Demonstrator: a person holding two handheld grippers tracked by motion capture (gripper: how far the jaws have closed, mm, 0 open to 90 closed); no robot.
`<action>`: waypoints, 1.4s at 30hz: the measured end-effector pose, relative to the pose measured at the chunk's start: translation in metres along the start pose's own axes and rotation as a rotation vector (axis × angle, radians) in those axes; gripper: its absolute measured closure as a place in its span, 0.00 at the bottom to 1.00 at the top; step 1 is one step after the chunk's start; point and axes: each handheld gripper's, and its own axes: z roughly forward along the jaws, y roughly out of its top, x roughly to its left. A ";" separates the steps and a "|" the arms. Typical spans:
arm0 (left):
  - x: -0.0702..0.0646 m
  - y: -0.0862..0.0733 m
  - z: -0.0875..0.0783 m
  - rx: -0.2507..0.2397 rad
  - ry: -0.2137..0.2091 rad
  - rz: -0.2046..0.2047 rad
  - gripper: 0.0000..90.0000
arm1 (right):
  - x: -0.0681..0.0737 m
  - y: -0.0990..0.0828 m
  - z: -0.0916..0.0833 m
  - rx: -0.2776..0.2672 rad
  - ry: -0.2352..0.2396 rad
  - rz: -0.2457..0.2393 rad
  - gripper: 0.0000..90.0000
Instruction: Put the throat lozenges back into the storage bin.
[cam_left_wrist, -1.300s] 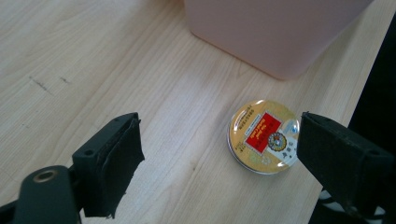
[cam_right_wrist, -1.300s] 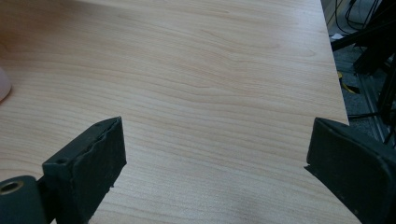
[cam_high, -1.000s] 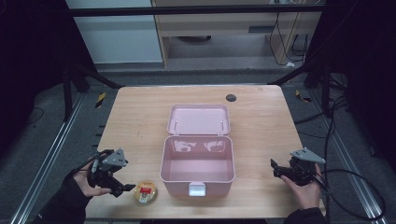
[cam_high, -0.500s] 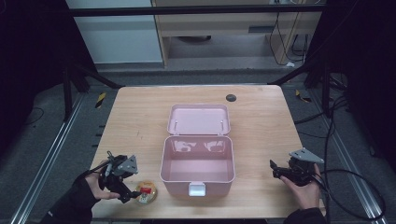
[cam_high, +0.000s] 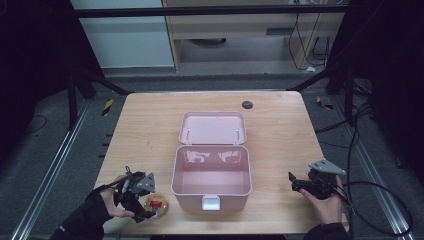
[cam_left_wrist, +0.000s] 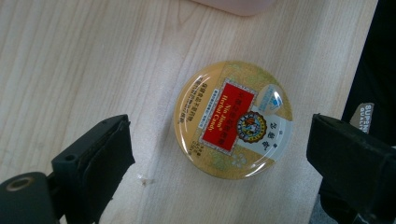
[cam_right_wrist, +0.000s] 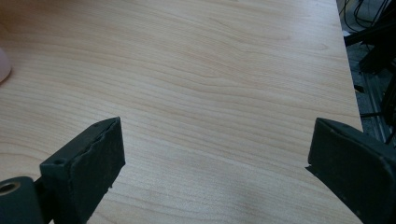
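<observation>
Left gripper view: left gripper (cam_left_wrist: 219, 154) hovering agape around candy tin (cam_left_wrist: 233, 119), lying near surface's (cam_high: 150, 125) front-left corner, ungrasped. Pink box (cam_high: 211, 175) sitting open, empty. Right gripper (cam_right_wrist: 215, 172) idling, spread wide.

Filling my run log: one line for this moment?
left tool: open, straddling candy tin | right tool: open, idle | pink box: open

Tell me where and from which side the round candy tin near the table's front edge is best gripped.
Probably across its rim, from straight above. The candy tin lies flat, label up, on the table, so only its low round side wall offers opposing faces. The left gripper hangs open with one jaw on each side of it, clear of the pink box.
</observation>
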 end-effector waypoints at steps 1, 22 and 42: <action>0.000 0.000 0.001 0.005 -0.003 0.000 0.07 | 0.000 0.000 0.000 0.001 0.000 0.000 0.05; -0.002 0.002 0.026 0.033 -0.044 0.013 0.09 | 0.001 -0.001 0.002 0.019 0.004 -0.015 0.04; -0.001 0.001 0.034 0.058 -0.038 0.009 0.22 | 0.001 0.000 0.002 0.017 0.001 -0.016 0.04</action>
